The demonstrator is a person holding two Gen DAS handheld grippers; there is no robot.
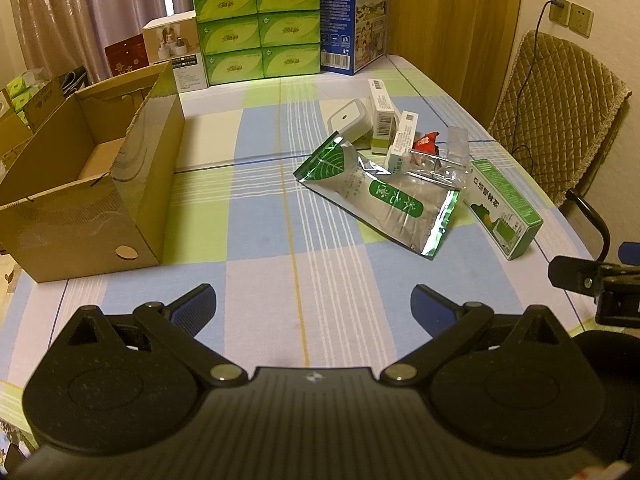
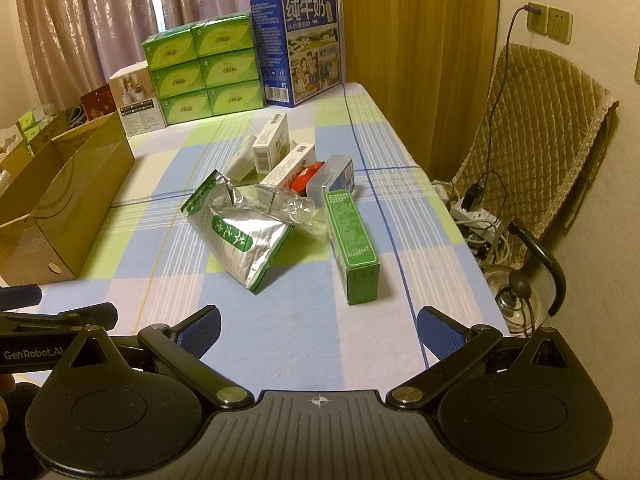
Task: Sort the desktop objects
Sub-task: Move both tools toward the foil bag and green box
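Note:
A heap of small items lies mid-table: a silver and green foil pouch [image 1: 374, 194] [image 2: 240, 228], a long green box [image 1: 506, 210] [image 2: 352, 240], two white cartons [image 1: 382, 114] [image 2: 272, 144], a white square case [image 1: 350, 120], a red packet [image 1: 426, 142] [image 2: 306, 176] and clear plastic wrap [image 1: 440, 168] [image 2: 288, 202]. An open cardboard box [image 1: 92, 184] [image 2: 60, 200] stands on the left. My left gripper [image 1: 314, 306] hovers open over the near tablecloth, nothing between its fingers. My right gripper [image 2: 320, 330] is open too, short of the green box.
Stacked green tissue boxes [image 1: 256, 24] [image 2: 204, 66] and a blue milk carton [image 1: 354, 12] [image 2: 300, 46] line the far edge of the checked tablecloth [image 1: 260, 240]. A padded chair [image 2: 532, 136], a kettle [image 2: 520, 288] and a power strip [image 2: 476, 210] sit off the right side.

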